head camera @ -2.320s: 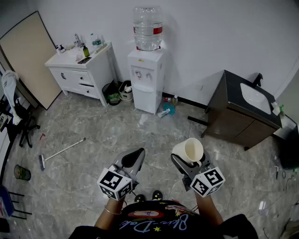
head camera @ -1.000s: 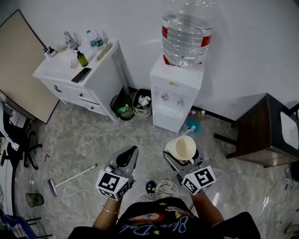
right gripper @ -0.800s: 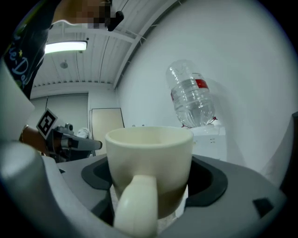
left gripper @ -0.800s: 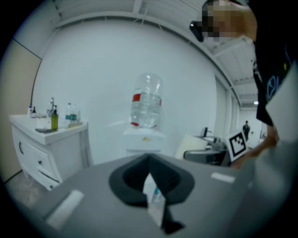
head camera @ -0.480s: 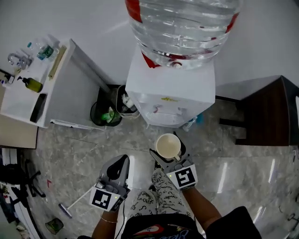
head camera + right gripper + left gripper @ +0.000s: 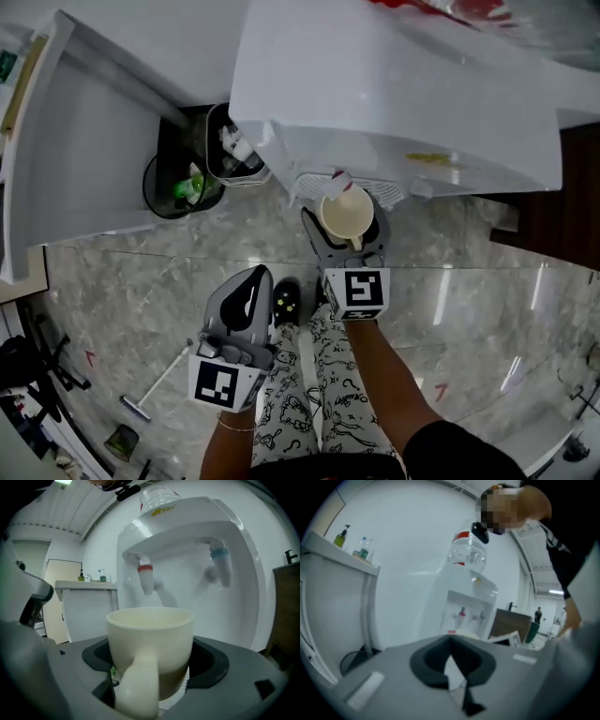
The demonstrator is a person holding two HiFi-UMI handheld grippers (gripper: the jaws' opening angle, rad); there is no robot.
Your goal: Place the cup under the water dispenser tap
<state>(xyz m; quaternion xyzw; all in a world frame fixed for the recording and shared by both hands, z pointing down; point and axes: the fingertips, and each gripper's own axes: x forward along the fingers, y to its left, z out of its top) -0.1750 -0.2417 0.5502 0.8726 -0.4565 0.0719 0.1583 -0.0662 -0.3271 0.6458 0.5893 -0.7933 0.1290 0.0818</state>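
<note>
Right gripper view, cup (image 6: 150, 634) upright in right tool (image 6: 154, 663), below red tap (image 6: 145, 575)

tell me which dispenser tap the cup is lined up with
The red-capped tap, left of the blue-capped tap in the right gripper view; the cup is just below it.

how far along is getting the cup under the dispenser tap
Done: the cream ceramic cup is clamped in the right gripper, at the white water dispenser. In hand: its rim sits just short of the red-tipped tap. Left: ease it under, set it on the drip tray, release. The left gripper hangs back, shut and empty.
</note>
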